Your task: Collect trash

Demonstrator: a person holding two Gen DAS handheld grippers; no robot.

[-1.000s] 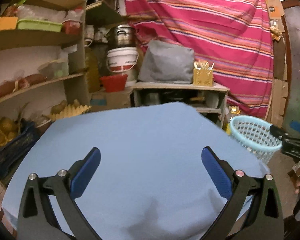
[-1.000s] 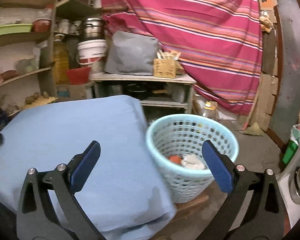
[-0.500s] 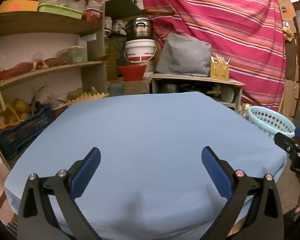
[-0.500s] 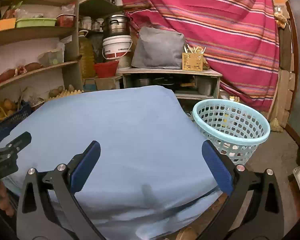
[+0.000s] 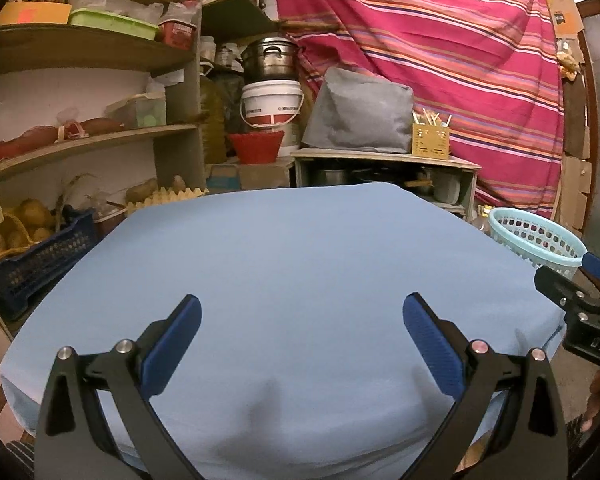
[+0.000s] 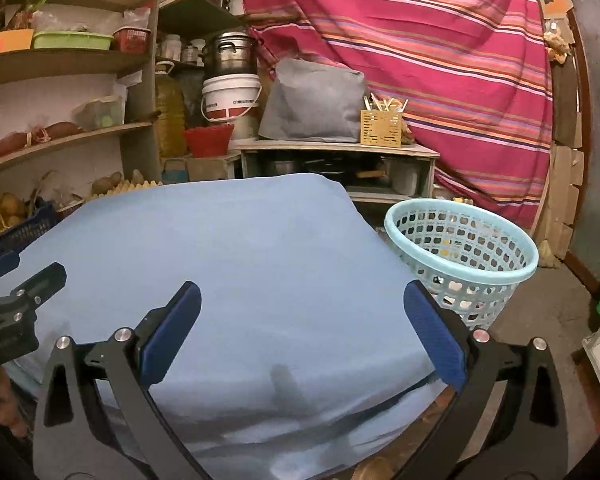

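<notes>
Both grippers hang over the near edge of a table draped in a blue cloth (image 5: pixel 300 264) — the left gripper (image 5: pixel 300 320) and the right gripper (image 6: pixel 300 316) each have their blue pads spread wide, with nothing between them. The pale-blue basket (image 6: pixel 460 256) stands on the floor just right of the table; what lies inside it cannot be told. Cluttered shelves (image 5: pixel 88 136) stand at the far left — a striped curtain (image 5: pixel 440 60) hangs behind.

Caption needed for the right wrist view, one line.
Open right claw over the blue-covered table, empty-handed; mesh basket just off the table's right edge.
</notes>
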